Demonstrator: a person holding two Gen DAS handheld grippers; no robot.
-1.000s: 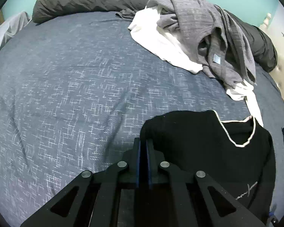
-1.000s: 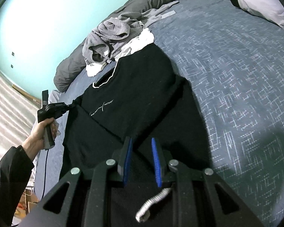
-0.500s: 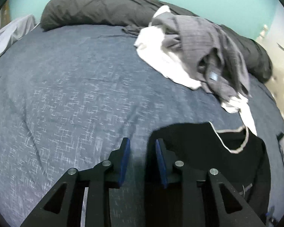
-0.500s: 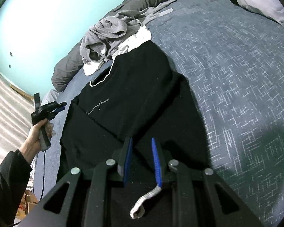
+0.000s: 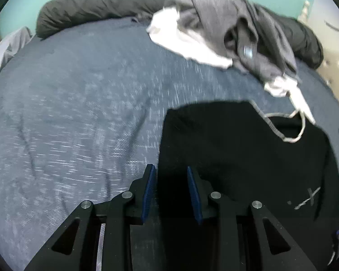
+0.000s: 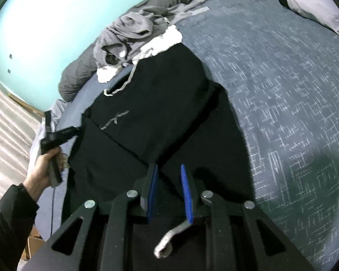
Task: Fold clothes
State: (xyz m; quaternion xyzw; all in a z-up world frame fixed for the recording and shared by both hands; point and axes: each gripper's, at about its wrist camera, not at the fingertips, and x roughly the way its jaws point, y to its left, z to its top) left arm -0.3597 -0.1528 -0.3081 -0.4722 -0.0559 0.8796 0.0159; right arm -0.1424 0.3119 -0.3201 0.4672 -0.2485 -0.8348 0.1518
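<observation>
The black sweatshirt (image 6: pixel 160 113) lies spread on the blue-grey bed (image 5: pixel 79 113), chest print up, its pale-trimmed neckline pointing toward the heap of unfolded clothes (image 5: pixel 226 27) by the far dark duvet (image 5: pixel 97 2). A second ago the left gripper (image 5: pixel 170 180) had its jaws pressed together on the sweatshirt's edge near the shoulder; half a second ago they had parted, and now they stand spread wider, the blue pads straddling the black cloth's left border with nothing pinched between them. In the right wrist view that gripper, in the person's left hand (image 6: pixel 45 169), sits at the garment's side beside the sleeve, though blur makes it hard to say whether it touches the fabric. The right gripper (image 6: pixel 168 192) has barely shifted: its jaws are apart over the lower part of the sweatshirt, and a grey ribbed strip, probably a cuff or cord end, dangles below them rather than being clearly gripped. The release suggests the spreading-out step is over and the garment is laid flat; the likely next step is taking a fresh hold on a sleeve or side to begin the first fold inward.
</observation>
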